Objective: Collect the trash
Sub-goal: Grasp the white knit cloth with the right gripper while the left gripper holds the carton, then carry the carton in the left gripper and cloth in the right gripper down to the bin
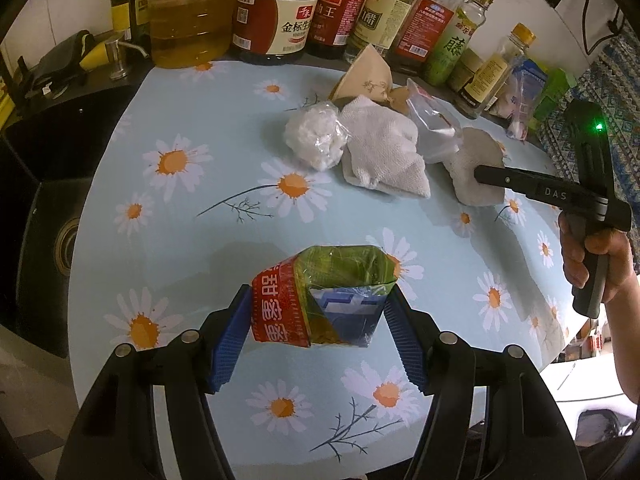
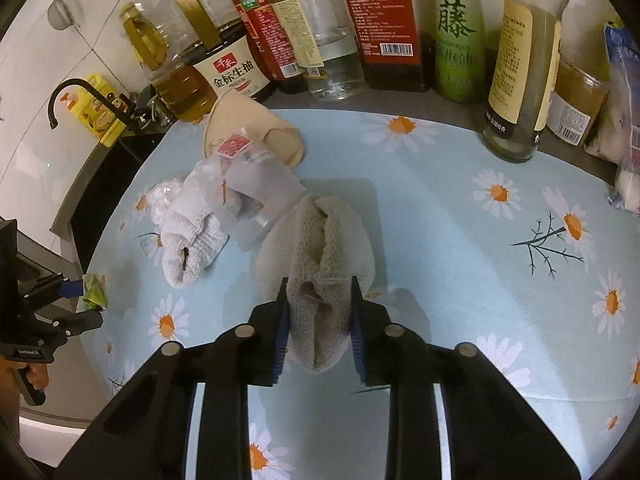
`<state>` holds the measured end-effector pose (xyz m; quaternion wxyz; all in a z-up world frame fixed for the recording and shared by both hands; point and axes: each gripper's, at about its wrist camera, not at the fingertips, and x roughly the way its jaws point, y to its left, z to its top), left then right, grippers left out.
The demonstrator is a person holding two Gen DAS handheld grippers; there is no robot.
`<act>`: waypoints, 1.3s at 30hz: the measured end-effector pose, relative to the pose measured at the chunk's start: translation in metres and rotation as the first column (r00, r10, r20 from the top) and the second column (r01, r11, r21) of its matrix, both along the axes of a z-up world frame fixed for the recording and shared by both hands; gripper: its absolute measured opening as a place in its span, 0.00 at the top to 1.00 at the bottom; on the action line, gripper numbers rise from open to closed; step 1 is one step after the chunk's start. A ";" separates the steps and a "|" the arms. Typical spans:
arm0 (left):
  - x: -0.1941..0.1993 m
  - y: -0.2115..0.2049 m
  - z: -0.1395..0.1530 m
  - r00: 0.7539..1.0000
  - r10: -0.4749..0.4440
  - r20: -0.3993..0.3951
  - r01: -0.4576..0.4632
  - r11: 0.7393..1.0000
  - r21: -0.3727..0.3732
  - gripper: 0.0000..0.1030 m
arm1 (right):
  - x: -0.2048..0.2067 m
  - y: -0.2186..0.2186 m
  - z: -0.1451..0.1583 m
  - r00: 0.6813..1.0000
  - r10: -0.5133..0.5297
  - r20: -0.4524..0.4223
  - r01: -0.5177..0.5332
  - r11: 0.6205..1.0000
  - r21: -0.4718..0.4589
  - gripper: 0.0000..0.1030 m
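Left tool [image 1: 320, 312] grips the crumpled wrapper [image 1: 324, 296] between its pads; right tool [image 2: 319, 320] clamps the grey rag [image 2: 320, 256].

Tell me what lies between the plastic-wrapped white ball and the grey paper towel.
In the left wrist view, a crumpled white towel and a clear plastic bag lie between the ball and the grey towel.

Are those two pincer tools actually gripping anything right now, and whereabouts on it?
Left gripper clamps the crushed snack wrapper by its two sides. Right gripper pinches the near end of the beige crumpled towel.
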<state>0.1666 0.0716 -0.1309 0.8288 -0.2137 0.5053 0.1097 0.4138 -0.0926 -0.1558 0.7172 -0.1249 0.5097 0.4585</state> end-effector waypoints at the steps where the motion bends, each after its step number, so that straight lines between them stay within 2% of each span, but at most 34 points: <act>1: 0.000 0.000 0.000 1.000 -0.002 0.001 0.002 1.000 0.000 0.38 | -0.001 -0.001 0.001 1.000 -0.003 0.003 0.003 1.000 0.000 0.76; 17: -0.020 -0.011 0.012 0.996 -0.065 0.057 0.065 0.998 0.006 0.38 | -0.046 -0.033 0.036 0.996 -0.055 0.066 0.054 0.998 0.014 0.77; 27: -0.047 -0.018 0.019 0.991 -0.103 0.082 0.103 0.995 0.009 0.38 | -0.100 -0.045 0.051 0.996 -0.056 0.071 0.054 0.998 0.034 0.77; 39: -0.091 -0.022 0.012 0.987 -0.128 0.094 0.130 0.991 -0.014 0.38 | -0.176 -0.039 0.056 0.996 -0.005 0.086 0.002 0.999 0.034 0.77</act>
